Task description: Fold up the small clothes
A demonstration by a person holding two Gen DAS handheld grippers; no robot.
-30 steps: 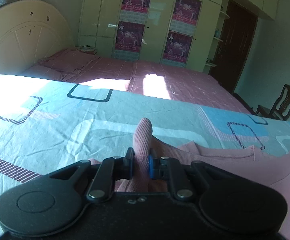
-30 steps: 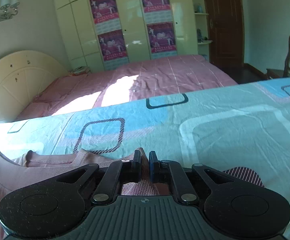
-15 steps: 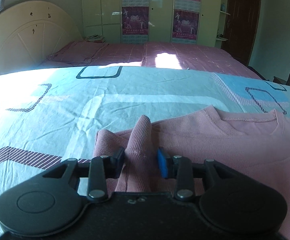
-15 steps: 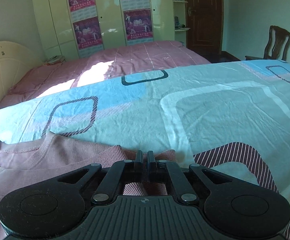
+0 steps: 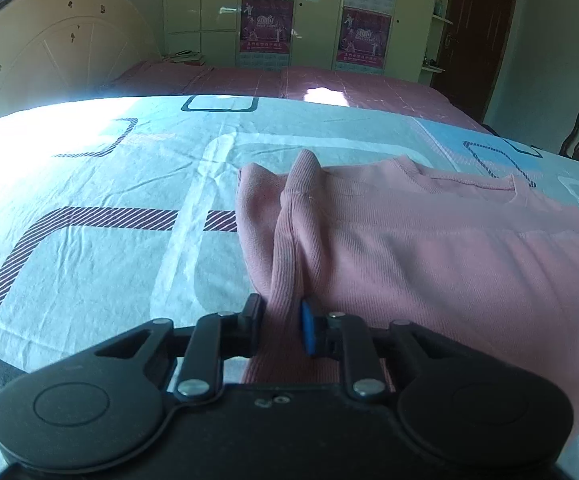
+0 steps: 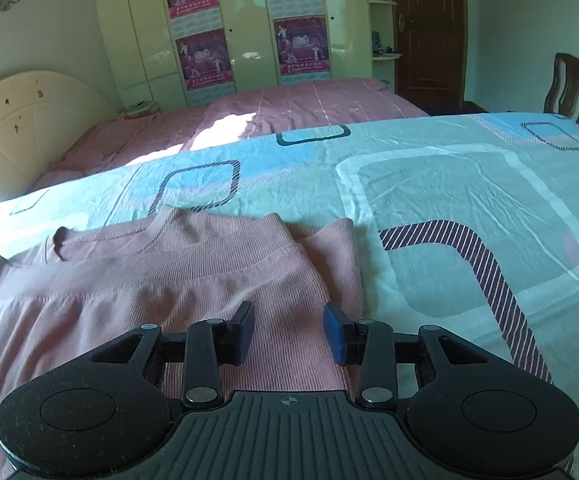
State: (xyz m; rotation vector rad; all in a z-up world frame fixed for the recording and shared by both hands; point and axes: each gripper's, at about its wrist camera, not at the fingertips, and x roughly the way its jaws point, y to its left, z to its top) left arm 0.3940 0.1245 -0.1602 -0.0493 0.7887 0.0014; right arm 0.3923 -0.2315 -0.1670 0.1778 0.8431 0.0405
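Note:
A pink ribbed knit top (image 5: 429,252) lies folded on the patterned bed sheet (image 5: 101,248), neckline at the far side. My left gripper (image 5: 281,326) has its jaws parted a little, with a raised ridge of the top's left edge (image 5: 289,272) still standing between them. In the right wrist view the top (image 6: 177,280) lies flat with its folded layer over the lower one. My right gripper (image 6: 287,334) is open just above the top's right edge and holds nothing.
The sheet (image 6: 469,208) spreads to the right of the top. Behind it stand a second bed with a pink cover (image 6: 289,112), a cream headboard (image 5: 57,52), wardrobes with posters (image 6: 249,28), a dark door (image 6: 429,28) and a wooden chair (image 6: 569,84).
Both grippers brought the top's edge forward and down onto the top. The right gripper went from shut on the fabric to open; the left jaws widened, fabric still between them.

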